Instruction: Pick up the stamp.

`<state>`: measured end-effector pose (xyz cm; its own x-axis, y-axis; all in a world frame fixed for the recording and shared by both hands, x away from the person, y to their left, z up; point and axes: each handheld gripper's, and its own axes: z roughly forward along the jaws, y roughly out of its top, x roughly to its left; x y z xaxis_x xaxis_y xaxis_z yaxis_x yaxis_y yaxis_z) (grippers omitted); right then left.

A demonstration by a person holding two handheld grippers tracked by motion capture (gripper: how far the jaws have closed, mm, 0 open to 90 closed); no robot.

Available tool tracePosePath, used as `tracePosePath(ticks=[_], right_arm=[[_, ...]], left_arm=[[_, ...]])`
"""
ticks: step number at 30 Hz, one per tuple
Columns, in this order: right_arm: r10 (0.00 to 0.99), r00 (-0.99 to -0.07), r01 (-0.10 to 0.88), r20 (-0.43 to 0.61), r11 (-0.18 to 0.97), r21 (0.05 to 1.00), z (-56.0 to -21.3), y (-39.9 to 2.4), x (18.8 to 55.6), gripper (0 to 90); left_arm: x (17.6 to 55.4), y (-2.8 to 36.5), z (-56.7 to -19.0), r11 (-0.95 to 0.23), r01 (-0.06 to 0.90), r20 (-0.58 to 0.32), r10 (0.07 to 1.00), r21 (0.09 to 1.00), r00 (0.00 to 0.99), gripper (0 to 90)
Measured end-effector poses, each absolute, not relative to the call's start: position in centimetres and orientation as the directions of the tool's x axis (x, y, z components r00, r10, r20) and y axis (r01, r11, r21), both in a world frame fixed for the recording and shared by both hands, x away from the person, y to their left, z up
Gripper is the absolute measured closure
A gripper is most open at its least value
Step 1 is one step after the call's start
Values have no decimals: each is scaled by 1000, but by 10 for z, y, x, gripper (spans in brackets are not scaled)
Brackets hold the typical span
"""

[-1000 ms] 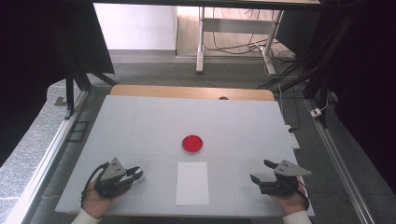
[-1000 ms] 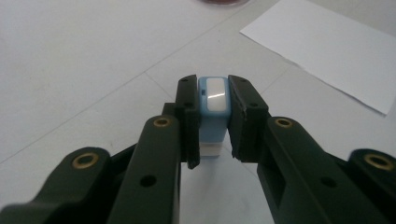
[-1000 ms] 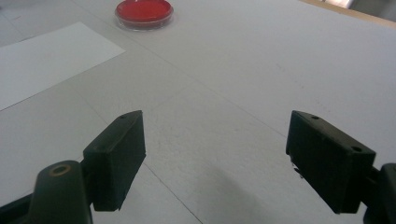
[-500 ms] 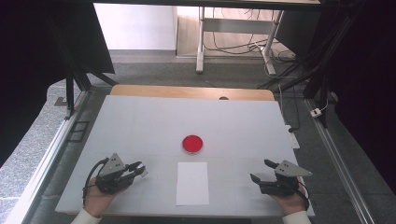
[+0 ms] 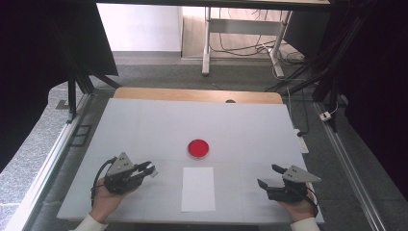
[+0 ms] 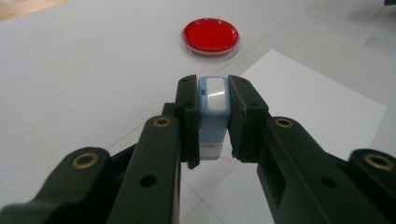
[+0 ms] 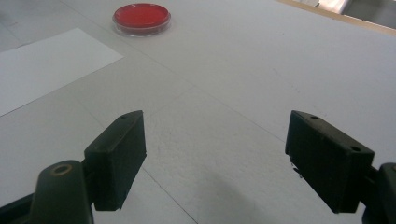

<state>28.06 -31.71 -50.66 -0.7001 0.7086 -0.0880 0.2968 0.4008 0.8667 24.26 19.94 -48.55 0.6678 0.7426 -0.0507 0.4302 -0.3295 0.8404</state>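
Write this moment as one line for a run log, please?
left claw: shut on small blue block | right claw: open, empty | red dish: beyond white sheet, apart from it

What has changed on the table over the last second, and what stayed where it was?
Very little changed. The left gripper shifted slightly, still shut on the small blue block. The right gripper stayed put with its jaws open and nothing between them. The red dish and the white sheet of paper lie where they were.
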Motion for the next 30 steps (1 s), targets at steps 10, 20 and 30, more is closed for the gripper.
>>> tracePosePath(ticks=[10, 20, 30], right_arm=[[708, -701, 300, -88, 404, 864, -507, -317, 281, 200], [708, -701, 299, -90, 406, 864, -508, -317, 281, 201], [706, -702, 295, -96, 411, 863, -508, -318, 280, 202]], left_arm=[[248, 196, -476, -304, 423, -68, 740, 854, 669, 747], [256, 179, -459, -303, 397, -62, 723, 867, 688, 747], [266, 164, -452, -287, 391, -85, 703, 875, 706, 747]])
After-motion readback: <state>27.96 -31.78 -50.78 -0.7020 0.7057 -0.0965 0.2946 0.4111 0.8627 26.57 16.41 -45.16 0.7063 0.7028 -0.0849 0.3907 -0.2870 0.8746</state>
